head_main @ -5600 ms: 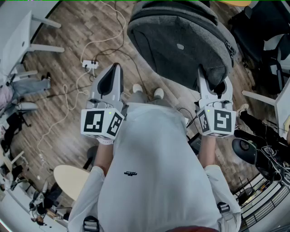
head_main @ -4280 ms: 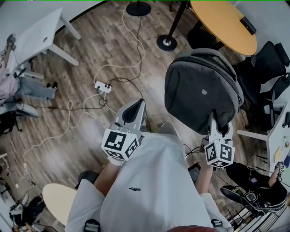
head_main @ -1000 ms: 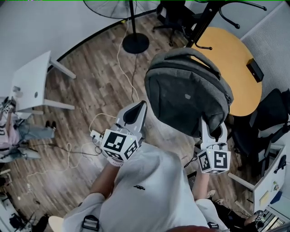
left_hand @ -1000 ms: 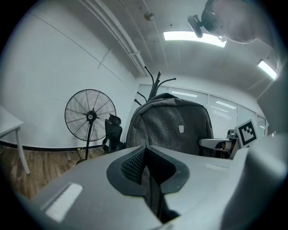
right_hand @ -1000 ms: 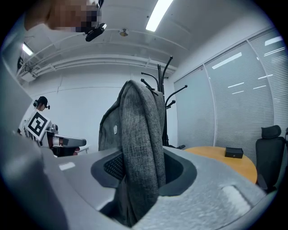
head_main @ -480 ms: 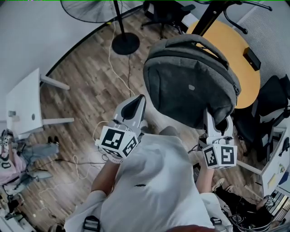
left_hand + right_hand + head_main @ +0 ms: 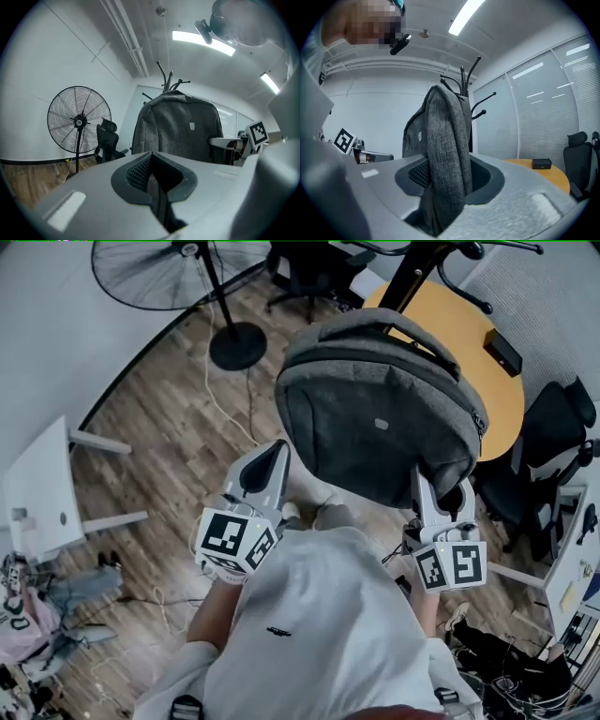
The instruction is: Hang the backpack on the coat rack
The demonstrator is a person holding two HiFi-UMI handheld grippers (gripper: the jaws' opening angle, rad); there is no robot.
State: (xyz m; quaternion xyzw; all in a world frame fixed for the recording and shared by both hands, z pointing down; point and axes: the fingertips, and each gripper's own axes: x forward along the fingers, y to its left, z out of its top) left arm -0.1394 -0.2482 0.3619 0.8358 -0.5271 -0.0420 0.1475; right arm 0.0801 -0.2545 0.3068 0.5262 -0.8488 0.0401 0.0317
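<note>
A grey backpack (image 7: 380,418) hangs in the air in front of me, its top handle uppermost. My right gripper (image 7: 442,504) is shut on a grey fabric part at the bag's lower right. In the right gripper view that fabric (image 7: 446,140) runs up between the jaws. The black coat rack (image 7: 417,266) stands just beyond the bag, and its hooks (image 7: 465,75) rise above the bag's top. My left gripper (image 7: 264,472) sits left of the backpack (image 7: 180,133), apart from it, jaws shut with nothing in them.
A standing fan (image 7: 161,270) with a round base (image 7: 236,345) is at the far left by the wall. A round yellow table (image 7: 502,381) with a small black box (image 7: 497,352) sits behind the rack. Office chairs (image 7: 553,446) stand at the right, and a white desk (image 7: 37,493) at the left.
Both grippers and the backpack have moved across the room toward the coat rack. The fan and the rack's pole have come further into view. The grip on the bag is unchanged.
</note>
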